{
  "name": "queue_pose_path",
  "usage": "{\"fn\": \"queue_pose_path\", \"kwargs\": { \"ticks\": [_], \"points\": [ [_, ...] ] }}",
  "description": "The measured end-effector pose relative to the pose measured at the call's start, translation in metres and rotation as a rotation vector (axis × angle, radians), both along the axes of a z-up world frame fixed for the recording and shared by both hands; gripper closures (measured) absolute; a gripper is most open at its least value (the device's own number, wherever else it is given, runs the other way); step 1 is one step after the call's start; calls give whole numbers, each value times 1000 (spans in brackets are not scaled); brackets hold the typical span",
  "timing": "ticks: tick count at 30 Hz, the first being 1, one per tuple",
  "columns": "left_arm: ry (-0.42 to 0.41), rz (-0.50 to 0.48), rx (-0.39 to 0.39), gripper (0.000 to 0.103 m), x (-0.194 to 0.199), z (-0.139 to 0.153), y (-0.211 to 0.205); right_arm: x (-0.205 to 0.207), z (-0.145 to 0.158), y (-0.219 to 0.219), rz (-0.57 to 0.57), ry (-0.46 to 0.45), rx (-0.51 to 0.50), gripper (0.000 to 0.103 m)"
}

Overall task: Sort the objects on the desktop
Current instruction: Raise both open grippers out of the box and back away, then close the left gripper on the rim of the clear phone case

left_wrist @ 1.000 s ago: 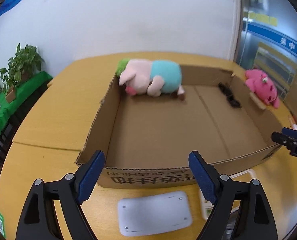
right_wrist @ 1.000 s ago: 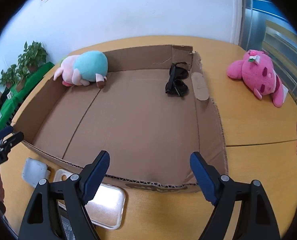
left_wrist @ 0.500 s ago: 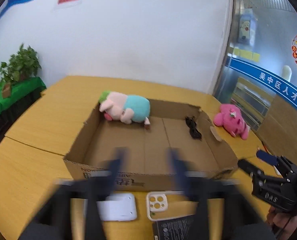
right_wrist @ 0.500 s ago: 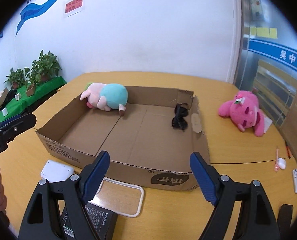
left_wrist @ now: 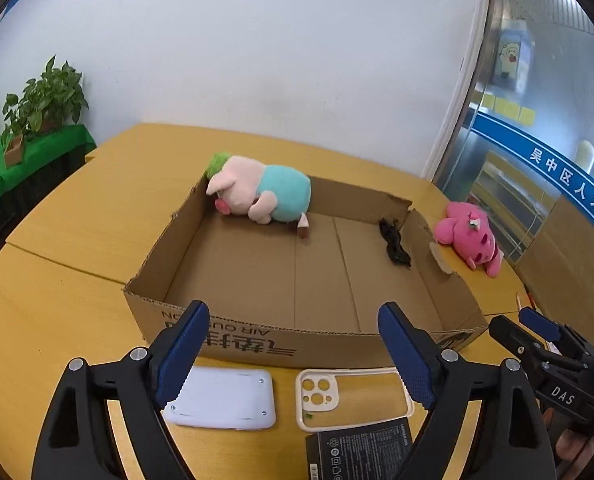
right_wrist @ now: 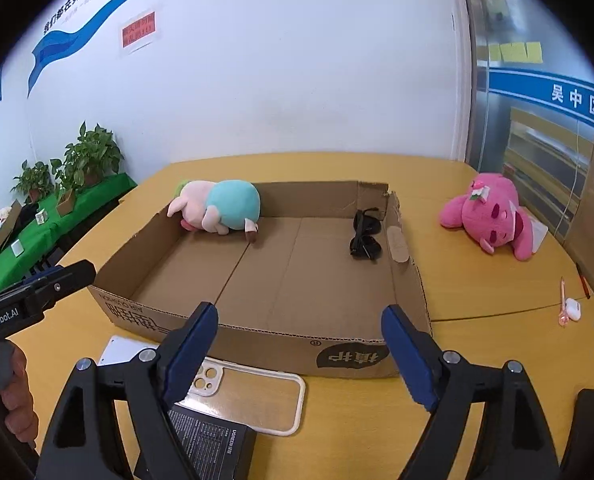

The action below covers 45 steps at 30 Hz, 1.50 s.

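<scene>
While both grippers, left [left_wrist: 293, 354] and right [right_wrist: 299, 354], hold their fingers spread wide and empty after just opening, the clear phone case [left_wrist: 351, 398] lies on the counter [left_wrist: 57, 320] just below them, before the cardboard box [left_wrist: 297, 272].

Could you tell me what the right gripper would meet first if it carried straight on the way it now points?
Probably the box's near wall or floor: the open, empty right gripper points down over that wall. Depth is unclear, so I cannot say which.

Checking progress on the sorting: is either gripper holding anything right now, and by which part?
Nothing is held. The left gripper and right gripper are both open and empty.
</scene>
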<state>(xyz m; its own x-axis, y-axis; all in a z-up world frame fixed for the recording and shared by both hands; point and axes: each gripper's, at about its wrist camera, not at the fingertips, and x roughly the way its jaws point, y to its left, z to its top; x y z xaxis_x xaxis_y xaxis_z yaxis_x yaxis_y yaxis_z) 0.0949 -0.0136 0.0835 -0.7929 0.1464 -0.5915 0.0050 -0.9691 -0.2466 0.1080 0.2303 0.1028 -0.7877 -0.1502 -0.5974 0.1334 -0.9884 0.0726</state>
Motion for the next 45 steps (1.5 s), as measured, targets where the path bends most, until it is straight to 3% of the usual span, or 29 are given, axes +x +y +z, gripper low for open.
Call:
{"fn": "queue_pose_path", "kwargs": {
  "ticks": [10,20,29,38,45],
  "points": [
    [14,-35,-11,14,-1,-4,6,-8,-7,-10,19,-27,23,19],
    [-28,-74,-16,14,-3,-13,16,-10,-15,-5,10,-56,9,19],
    [-122,-118,-9,14,-15,-46,20,-8,-52,19,-8,-152,24,19],
    [-268,-228,-41,15,-35,-94,42,-26,-119,26,27,-377,-70,21],
    [-347,-256,-31,29,-44,-113,53,-30,-135,14,43,-398,-2,26]
  ]
}}
